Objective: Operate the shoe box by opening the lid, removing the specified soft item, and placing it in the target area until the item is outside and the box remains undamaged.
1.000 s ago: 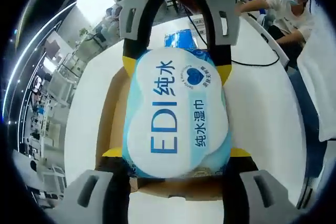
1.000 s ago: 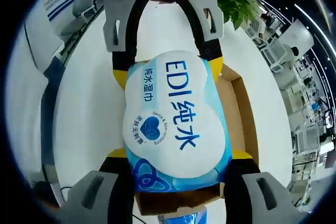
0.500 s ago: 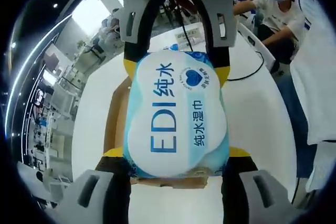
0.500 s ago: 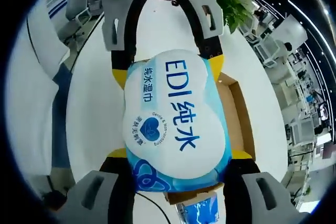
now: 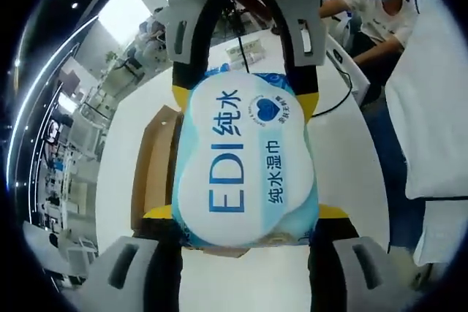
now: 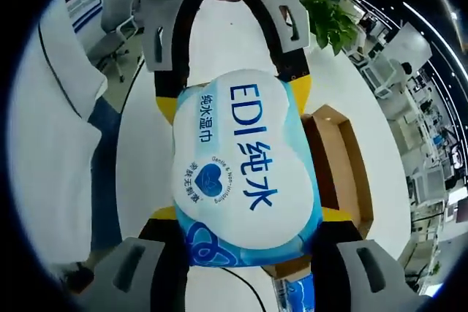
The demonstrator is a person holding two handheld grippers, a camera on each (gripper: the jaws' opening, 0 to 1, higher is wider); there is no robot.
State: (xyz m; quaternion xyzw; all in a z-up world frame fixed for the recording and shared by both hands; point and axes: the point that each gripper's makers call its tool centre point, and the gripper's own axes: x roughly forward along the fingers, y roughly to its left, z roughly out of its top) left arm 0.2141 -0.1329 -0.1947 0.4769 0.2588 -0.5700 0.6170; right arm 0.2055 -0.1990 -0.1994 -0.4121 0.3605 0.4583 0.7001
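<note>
A soft blue and white pack of wet wipes (image 5: 245,169) marked "EDI" hangs in the air, held from both ends. My left gripper (image 5: 245,213) is shut on its near end in the left gripper view, and my right gripper (image 5: 243,100) clamps the far end. In the right gripper view the same pack (image 6: 245,173) sits between my right gripper (image 6: 248,215) below and my left gripper (image 6: 234,99) above. The open brown cardboard shoe box (image 5: 153,158) lies on the white table (image 5: 344,173) beneath and beside the pack, partly hidden by it. The box (image 6: 340,158) stands lidless.
A seated person (image 5: 380,5) works at the table's far side, with black cables (image 5: 344,100) nearby. White cloth (image 6: 51,122) hangs along one table edge. Another blue pack (image 6: 300,297) lies beside the box. A potted plant (image 6: 333,16) and office desks stand beyond.
Both grippers have carried the pack up and sideways off the box. The box now looks smaller and sits to one side of the pack instead of under it.
</note>
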